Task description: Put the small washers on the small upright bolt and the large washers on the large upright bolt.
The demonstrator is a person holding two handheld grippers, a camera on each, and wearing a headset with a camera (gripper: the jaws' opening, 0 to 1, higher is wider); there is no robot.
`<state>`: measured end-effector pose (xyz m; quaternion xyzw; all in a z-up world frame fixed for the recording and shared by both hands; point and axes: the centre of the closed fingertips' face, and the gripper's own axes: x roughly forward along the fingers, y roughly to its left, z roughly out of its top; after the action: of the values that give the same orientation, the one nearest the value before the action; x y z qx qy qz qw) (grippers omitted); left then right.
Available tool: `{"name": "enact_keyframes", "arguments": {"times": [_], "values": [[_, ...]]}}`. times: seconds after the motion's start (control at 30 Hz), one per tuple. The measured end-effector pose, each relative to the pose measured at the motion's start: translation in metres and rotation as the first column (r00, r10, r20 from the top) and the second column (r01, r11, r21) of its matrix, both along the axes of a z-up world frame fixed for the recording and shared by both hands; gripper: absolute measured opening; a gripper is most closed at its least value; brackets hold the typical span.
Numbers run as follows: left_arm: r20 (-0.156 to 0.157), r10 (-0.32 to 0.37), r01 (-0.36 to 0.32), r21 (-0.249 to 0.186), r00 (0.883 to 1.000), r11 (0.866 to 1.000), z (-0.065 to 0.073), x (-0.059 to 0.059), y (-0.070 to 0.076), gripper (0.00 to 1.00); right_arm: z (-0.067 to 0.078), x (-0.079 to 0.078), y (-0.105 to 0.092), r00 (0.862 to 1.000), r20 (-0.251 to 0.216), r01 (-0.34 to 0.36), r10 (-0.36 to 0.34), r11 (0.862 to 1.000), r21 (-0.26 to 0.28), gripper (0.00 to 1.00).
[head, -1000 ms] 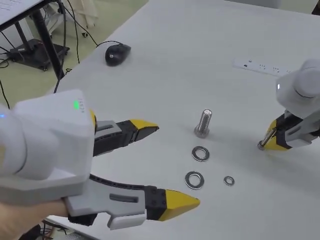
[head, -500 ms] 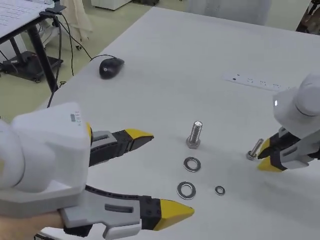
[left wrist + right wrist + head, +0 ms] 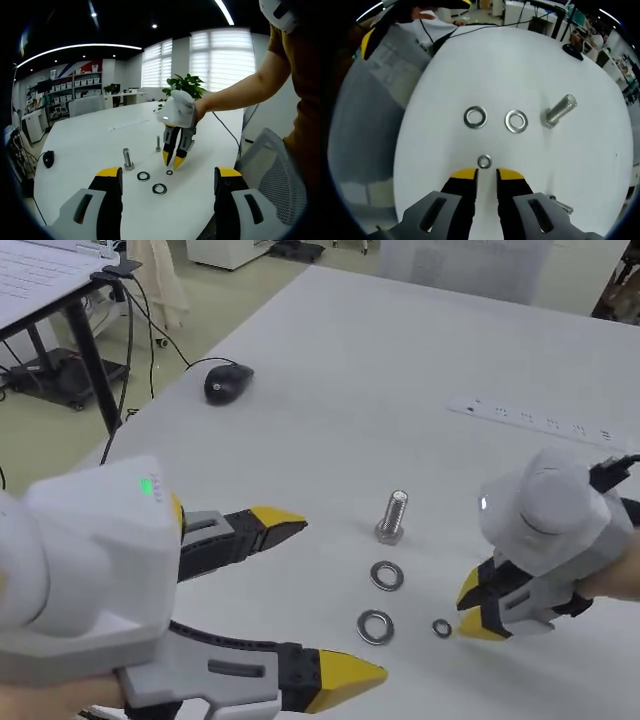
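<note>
Small washer point(image 3: 484, 161) lies just ahead of the right gripper point(image 3: 487, 173), whose jaws stand slightly apart, empty.

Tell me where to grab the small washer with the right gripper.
Probably pinch across its outer rim from straight above: the small washer lies flat on the table, so nothing else stands proud. The right gripper hangs just beside it.
</note>
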<state>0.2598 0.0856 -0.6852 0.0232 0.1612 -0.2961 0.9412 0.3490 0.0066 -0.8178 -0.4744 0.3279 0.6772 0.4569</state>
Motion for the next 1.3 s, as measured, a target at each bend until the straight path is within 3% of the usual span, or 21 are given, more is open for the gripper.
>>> {"name": "enact_keyframes", "arguments": {"times": [0.3, 0.73, 1.3], "values": [[0.009, 0.011, -0.011, -0.009, 1.000, 1.000, 0.0019, 0.0023, 0.0021, 0.74, -0.0100, -0.0033, 0.0031, 1.000, -0.001, -0.026, 0.026, 0.999, -0.021, 0.18], [0.007, 0.024, -0.024, -0.018, 1.000, 1.000, -0.0006, 0.0030, 0.0017, 0.74, -0.0103, -0.0045, 0.0029, 0.993, 0.062, -0.103, 0.104, 0.994, -0.025, 0.15], [0.006, 0.022, -0.022, -0.008, 1.000, 1.000, 0.0011, 0.0016, -0.0015, 0.74, -0.0087, 0.0001, 0.0007, 0.999, 0.030, -0.032, 0.032, 0.999, 0.000, 0.12]]}}
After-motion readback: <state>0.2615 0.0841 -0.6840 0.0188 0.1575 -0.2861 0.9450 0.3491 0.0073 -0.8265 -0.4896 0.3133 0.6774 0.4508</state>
